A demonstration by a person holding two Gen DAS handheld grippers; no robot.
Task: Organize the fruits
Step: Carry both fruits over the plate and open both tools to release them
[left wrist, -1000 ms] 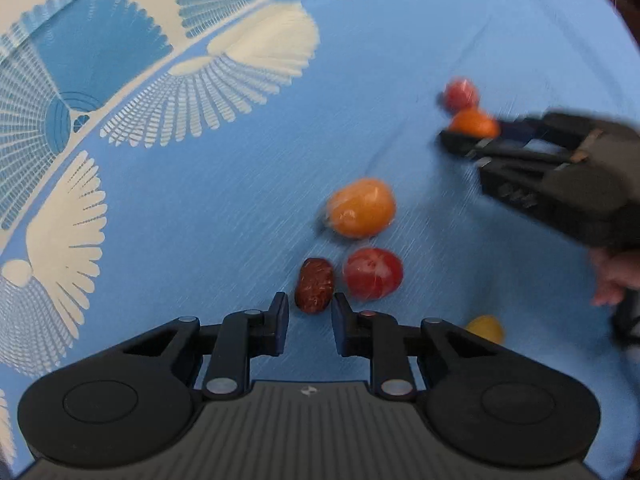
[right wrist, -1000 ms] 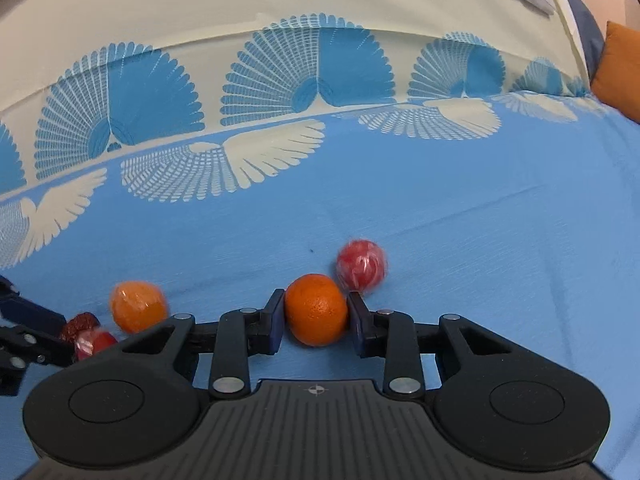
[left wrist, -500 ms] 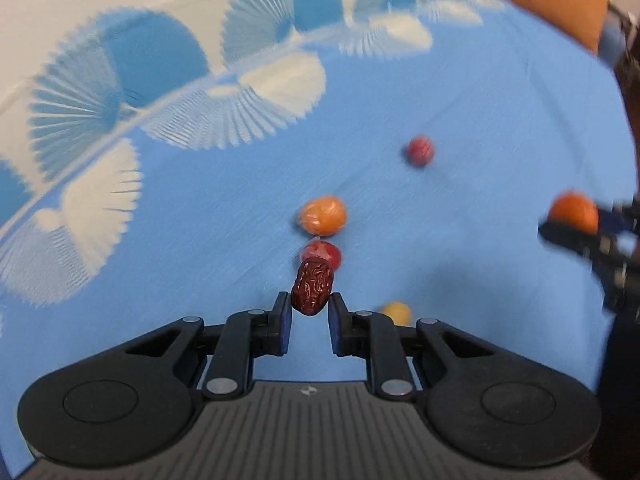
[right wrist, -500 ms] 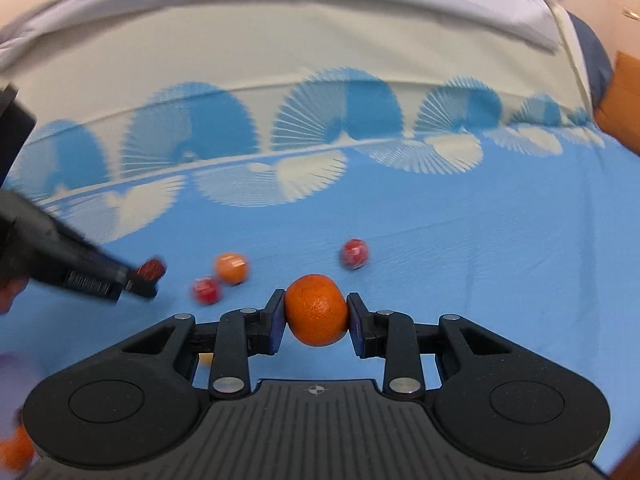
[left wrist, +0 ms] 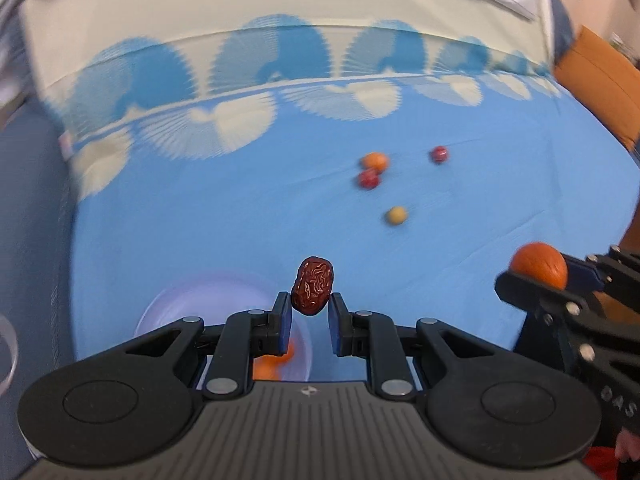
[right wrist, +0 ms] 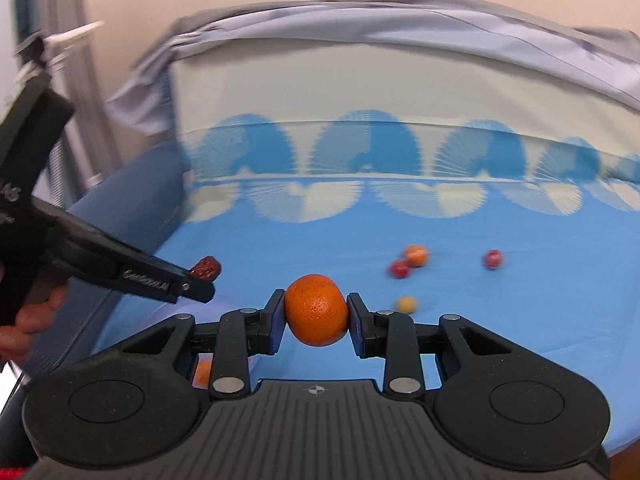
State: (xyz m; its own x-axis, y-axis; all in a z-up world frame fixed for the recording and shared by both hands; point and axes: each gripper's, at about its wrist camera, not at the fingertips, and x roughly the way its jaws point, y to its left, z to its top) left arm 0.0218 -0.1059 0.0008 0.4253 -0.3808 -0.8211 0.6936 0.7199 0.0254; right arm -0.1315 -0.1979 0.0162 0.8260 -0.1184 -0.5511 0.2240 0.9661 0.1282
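Left wrist view: my left gripper [left wrist: 309, 312] is clamped on a wrinkled red date [left wrist: 312, 291], above the blue cloth [left wrist: 200, 216] near a pale bowl [left wrist: 168, 304]. Four small fruits lie farther off.

Right wrist view: my right gripper [right wrist: 316, 318] is clenched on an orange [right wrist: 317, 310], lifted clear of the cloth.

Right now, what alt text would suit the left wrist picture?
A black gripper holds a wrinkled red date above a blue bedsheet. Four small fruits lie farther off; a second gripper at right holds an orange.
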